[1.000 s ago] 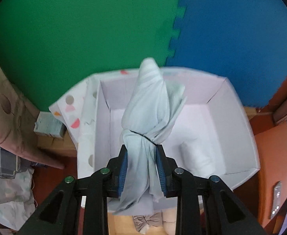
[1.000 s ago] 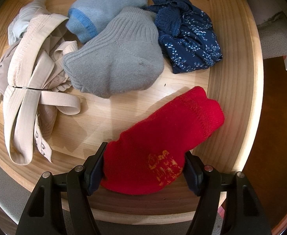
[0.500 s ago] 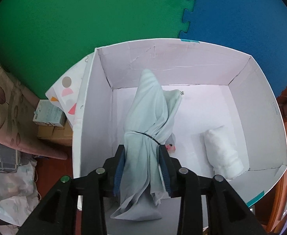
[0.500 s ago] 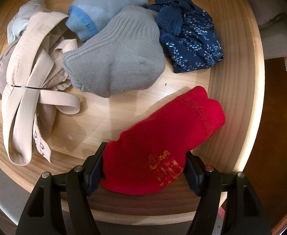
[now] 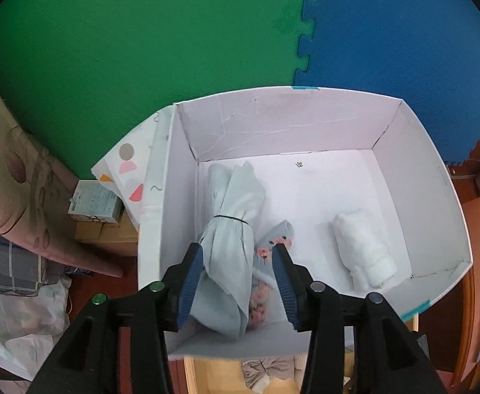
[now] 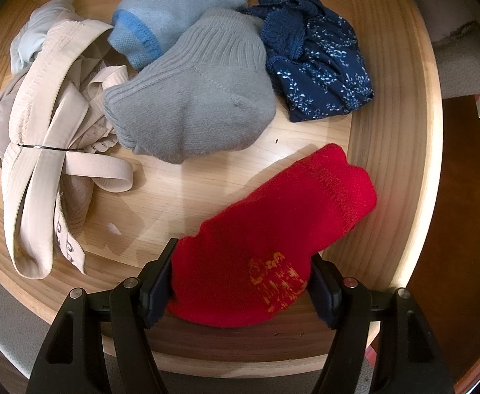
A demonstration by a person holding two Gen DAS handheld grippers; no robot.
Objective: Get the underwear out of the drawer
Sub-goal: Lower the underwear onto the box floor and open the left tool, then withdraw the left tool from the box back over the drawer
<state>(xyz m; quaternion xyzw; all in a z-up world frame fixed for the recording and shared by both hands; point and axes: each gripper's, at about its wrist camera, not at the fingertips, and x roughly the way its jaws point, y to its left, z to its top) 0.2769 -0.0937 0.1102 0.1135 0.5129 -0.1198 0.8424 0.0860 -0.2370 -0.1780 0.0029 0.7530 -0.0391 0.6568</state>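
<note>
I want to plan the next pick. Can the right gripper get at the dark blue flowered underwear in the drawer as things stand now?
Probably not at once: the right gripper is closed on the red sock. The dark blue underwear lies uncovered by the drawer's far corner, only the grey sock touching its side.

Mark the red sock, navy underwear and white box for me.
red sock (image 6: 272, 236): right wrist view, its middle.
navy underwear (image 6: 322, 75): right wrist view, patterned fabric.
white box (image 5: 289, 124): left wrist view, far inner wall.

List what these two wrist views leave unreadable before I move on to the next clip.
- Left wrist view: the floral item lies mostly under the pale bundle between the opening jaws of the left gripper.
- Right wrist view: the red sock's near end is cut off behind the right gripper, so pad contact is unclear.
</note>
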